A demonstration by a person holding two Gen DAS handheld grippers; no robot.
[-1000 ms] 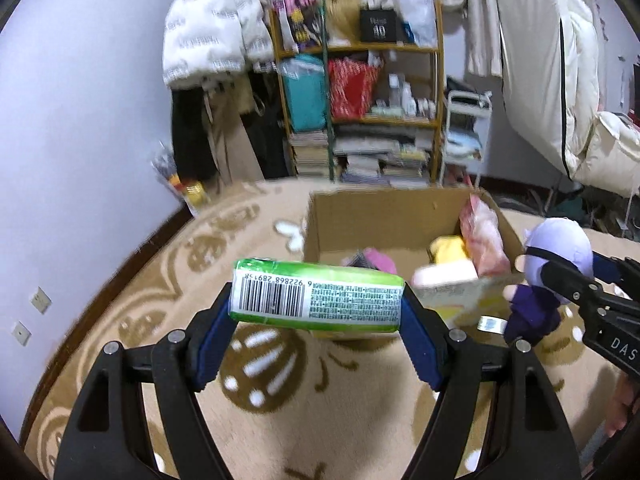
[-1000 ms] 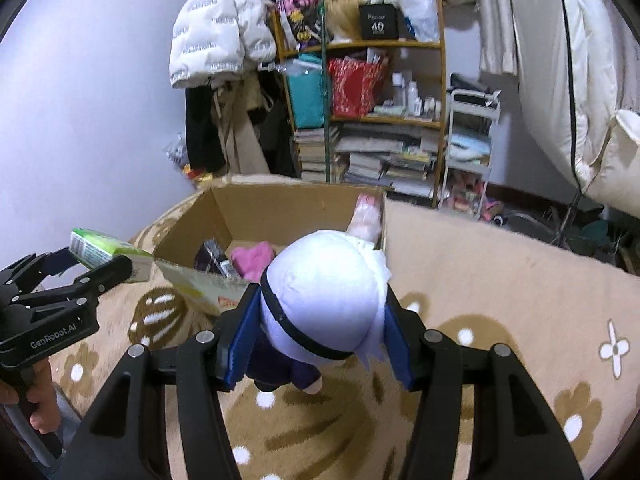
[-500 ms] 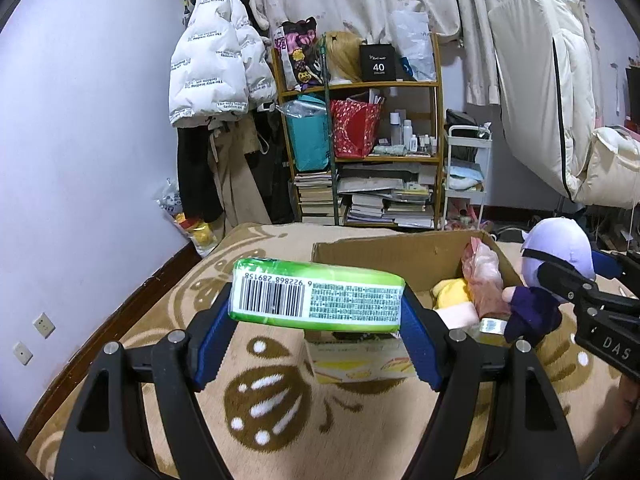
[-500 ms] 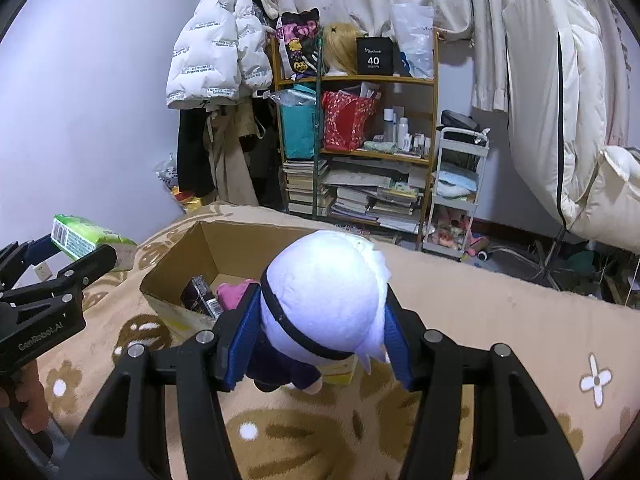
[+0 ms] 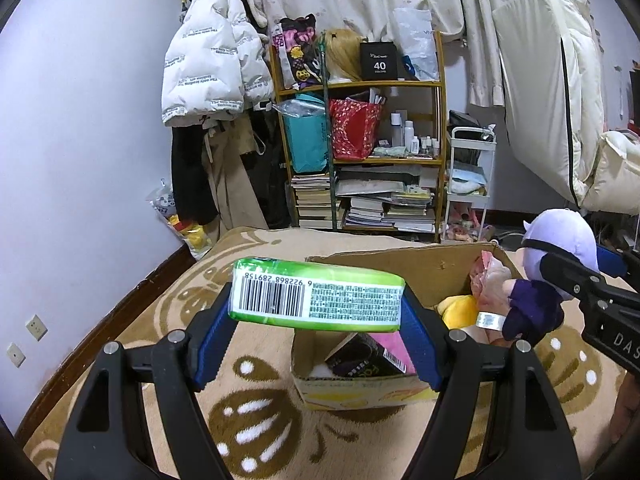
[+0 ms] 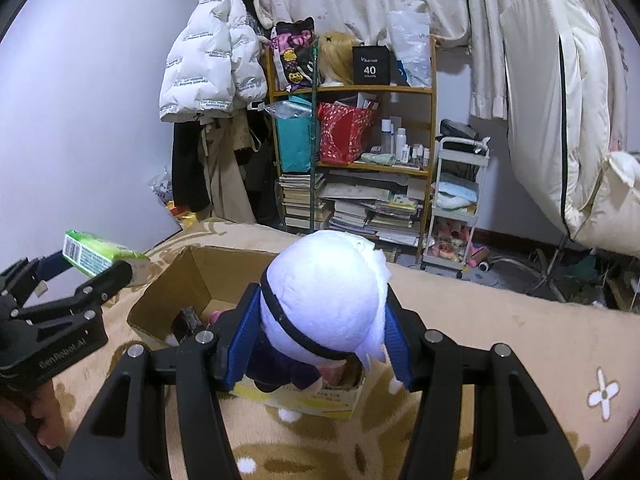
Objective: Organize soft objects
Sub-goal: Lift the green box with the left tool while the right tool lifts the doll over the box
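My left gripper (image 5: 316, 312) is shut on a green tissue pack (image 5: 316, 298) with a barcode, held above the near left corner of an open cardboard box (image 5: 400, 264). The pack also shows in the right wrist view (image 6: 100, 254). My right gripper (image 6: 320, 328) is shut on a plush doll (image 6: 328, 296) with a white-lilac head and dark purple body, held over the box (image 6: 192, 276). The doll also shows in the left wrist view (image 5: 556, 248). The box holds a yellow plush (image 5: 456, 308), a pink item (image 5: 390, 344) and a dark packet (image 5: 360, 360).
The box stands on a beige patterned carpet (image 5: 260, 420). Behind it are a cluttered wooden shelf (image 5: 360, 152), hanging coats (image 5: 208, 80), a white cart (image 6: 460, 200) and bedding (image 6: 560, 120) at the right. A tape roll (image 5: 490, 320) lies by the box.
Both grippers have risen and tilted up with their loads; the box now sits lower in both views and more of the room shows.
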